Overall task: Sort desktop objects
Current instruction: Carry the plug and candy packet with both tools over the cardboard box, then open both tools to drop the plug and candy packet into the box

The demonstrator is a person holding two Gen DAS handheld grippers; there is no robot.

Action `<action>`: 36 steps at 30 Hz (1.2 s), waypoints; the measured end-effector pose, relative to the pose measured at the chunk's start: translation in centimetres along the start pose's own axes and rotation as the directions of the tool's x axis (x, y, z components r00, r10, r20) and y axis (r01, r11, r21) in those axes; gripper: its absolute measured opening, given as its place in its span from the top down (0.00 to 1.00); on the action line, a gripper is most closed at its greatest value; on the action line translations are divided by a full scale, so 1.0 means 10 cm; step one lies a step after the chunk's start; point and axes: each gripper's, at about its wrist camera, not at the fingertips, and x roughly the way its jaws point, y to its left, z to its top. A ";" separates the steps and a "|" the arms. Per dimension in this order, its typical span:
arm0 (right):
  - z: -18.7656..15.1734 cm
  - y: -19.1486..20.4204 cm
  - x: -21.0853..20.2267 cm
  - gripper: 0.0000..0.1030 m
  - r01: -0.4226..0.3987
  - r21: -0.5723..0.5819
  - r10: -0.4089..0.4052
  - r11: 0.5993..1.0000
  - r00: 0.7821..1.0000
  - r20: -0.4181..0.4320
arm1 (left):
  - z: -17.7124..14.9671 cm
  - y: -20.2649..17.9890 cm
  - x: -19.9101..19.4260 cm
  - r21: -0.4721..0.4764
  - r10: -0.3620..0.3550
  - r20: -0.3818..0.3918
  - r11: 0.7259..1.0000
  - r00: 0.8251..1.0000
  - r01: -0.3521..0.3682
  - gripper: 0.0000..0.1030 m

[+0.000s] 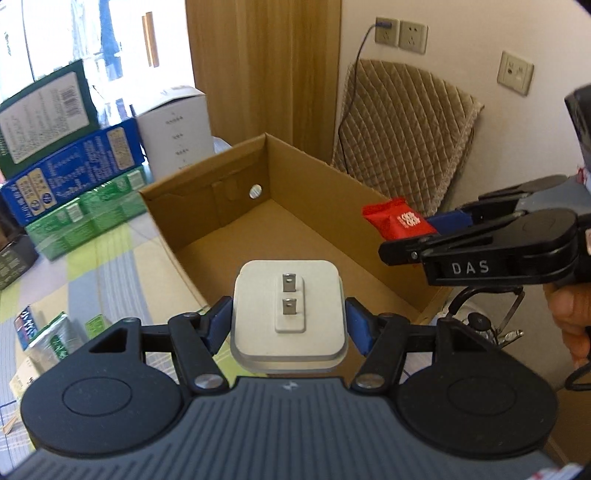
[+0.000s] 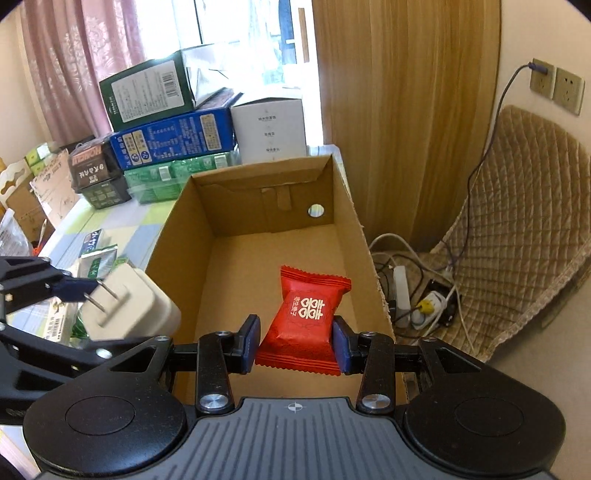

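Note:
My left gripper (image 1: pixel 289 321) is shut on a white plug adapter (image 1: pixel 289 314), prongs facing forward, held above the near left edge of an open cardboard box (image 1: pixel 207 236). My right gripper (image 2: pixel 295 341) is shut on a red candy packet (image 2: pixel 304 317) and holds it above the near end of the box (image 2: pixel 177 236). In the left wrist view the right gripper (image 1: pixel 424 230) comes in from the right with the red packet (image 1: pixel 397 218) over the box's right wall. In the right wrist view the adapter (image 2: pixel 125 306) sits at the left, outside the box wall. The box floor shows nothing in it.
Stacked green, blue and white cartons (image 2: pixel 173 122) stand behind the box. Small packets (image 1: pixel 51 336) lie on the checked tablecloth at left. A quilted chair (image 2: pixel 524 229) and a power strip with cables (image 2: pixel 413 291) are right of the table, below the wall sockets (image 1: pixel 400 35).

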 end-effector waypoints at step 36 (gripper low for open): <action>-0.07 0.04 0.18 0.24 -0.025 0.031 0.025 0.999 1.000 -0.011 | -0.15 0.23 -0.06 0.015 0.043 0.032 0.999 0.999 -0.044 0.34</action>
